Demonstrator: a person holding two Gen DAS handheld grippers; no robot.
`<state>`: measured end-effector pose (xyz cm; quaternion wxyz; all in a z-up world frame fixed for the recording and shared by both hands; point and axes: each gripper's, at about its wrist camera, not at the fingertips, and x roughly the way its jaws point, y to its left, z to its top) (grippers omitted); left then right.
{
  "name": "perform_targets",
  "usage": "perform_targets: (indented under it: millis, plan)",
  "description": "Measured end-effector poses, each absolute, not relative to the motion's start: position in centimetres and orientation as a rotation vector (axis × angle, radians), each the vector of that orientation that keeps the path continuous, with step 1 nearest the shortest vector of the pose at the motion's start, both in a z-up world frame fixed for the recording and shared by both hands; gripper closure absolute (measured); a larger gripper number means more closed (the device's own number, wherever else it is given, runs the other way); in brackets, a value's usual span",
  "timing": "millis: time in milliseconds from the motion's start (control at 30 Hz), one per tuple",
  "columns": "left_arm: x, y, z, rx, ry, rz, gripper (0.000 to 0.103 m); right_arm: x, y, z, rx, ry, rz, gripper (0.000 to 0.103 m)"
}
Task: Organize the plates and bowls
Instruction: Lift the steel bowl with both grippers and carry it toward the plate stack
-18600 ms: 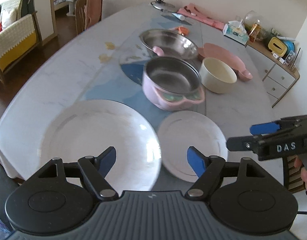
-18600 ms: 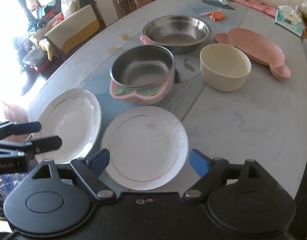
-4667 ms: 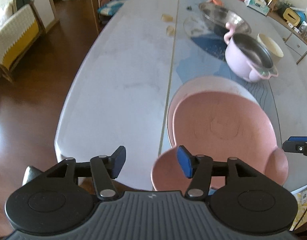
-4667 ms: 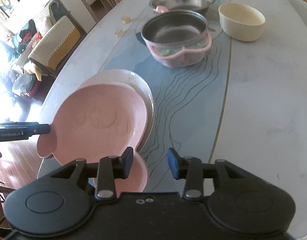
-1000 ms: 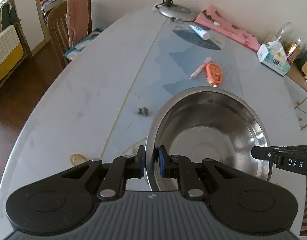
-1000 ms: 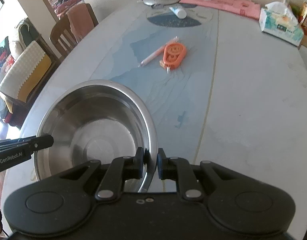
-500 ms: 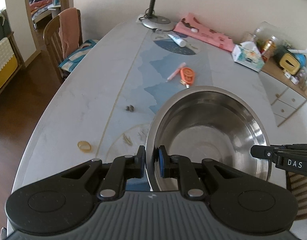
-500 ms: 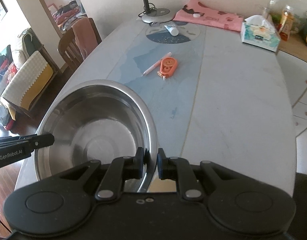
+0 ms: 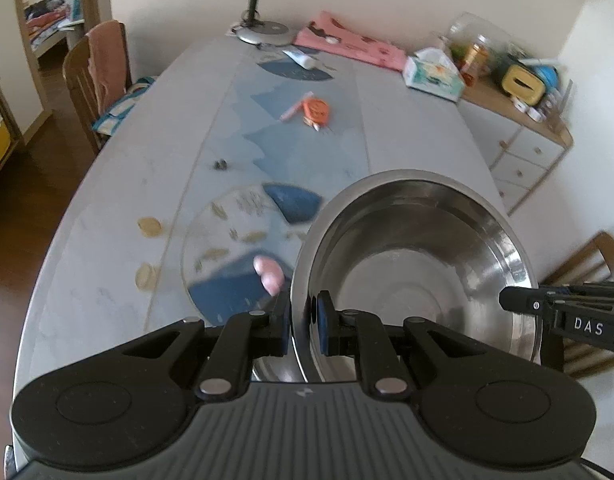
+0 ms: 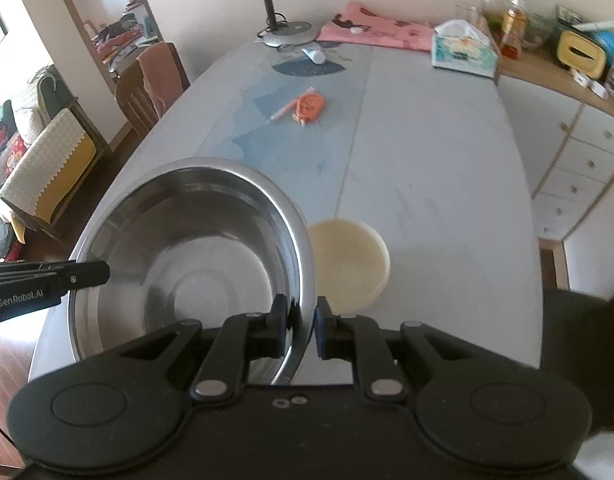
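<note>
A large steel bowl (image 9: 419, 264) hangs in the air above the table, held by both grippers. My left gripper (image 9: 301, 316) is shut on its left rim. My right gripper (image 10: 301, 320) is shut on its right rim. The bowl also shows in the right wrist view (image 10: 187, 256). A cream bowl (image 10: 349, 260) stands on the table just right of it. A pink handle (image 9: 269, 272) of the pink pot peeks out left of the steel bowl; the rest of the pot is hidden. The plates are out of view.
On the far table lie an orange tape dispenser (image 9: 317, 110) with a pen, a tube, a lamp base (image 9: 263, 34), a pink cloth (image 10: 379, 30) and a tissue box (image 10: 465, 50). Small crumbs (image 9: 149, 226) dot the left side. A drawer cabinet (image 10: 583, 152) stands right, a chair (image 9: 97, 76) left.
Both grippers have drawn the steel bowl back toward the near end and higher. The cream bowl and the pink pot handle have come into view.
</note>
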<state>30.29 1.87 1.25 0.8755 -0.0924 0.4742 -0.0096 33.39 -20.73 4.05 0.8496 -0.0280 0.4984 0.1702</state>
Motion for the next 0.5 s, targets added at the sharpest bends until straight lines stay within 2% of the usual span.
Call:
perform_targets:
  millis: [500]
  plan:
    - [23.6,-2.5,-0.7,-0.122,1.043,-0.159,0.091,25.0,-25.3,2.5,-0.010,1.082,0.254,0.089]
